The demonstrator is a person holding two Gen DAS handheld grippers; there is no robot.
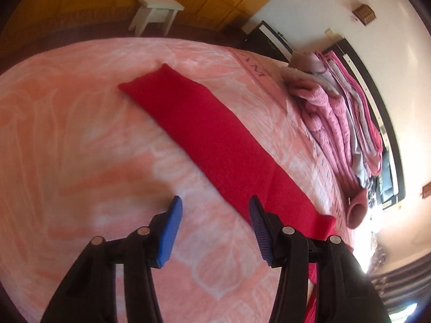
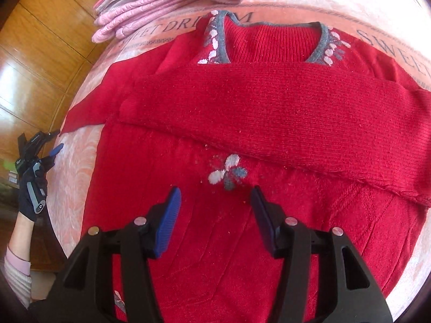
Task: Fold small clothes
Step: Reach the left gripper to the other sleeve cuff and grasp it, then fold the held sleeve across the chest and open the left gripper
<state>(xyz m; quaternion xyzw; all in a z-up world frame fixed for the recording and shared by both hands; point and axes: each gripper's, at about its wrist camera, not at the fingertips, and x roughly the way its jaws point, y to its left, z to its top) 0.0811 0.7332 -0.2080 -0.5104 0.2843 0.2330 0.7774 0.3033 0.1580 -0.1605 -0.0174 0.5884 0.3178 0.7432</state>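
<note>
A red knit sweater (image 2: 242,102) with a grey neckline and white flower stitching lies flat on the pink bedspread (image 2: 72,177). One sleeve is folded across its chest. The other sleeve (image 1: 204,129) stretches out straight over the bedspread in the left wrist view. My left gripper (image 1: 214,204) is open just above the bedspread beside this sleeve, its right fingertip at the sleeve's edge. My right gripper (image 2: 215,195) is open over the sweater's lower body, near the flower motif (image 2: 227,173), holding nothing. The left gripper (image 2: 55,141) also shows at the bed's left edge in a gloved hand (image 2: 32,188).
A stack of folded pink and grey clothes (image 1: 347,113) sits at the head end of the bed, also seen as a pink pile (image 2: 150,2). A white stool (image 1: 156,13) stands on the wooden floor (image 2: 29,62) beyond the bed.
</note>
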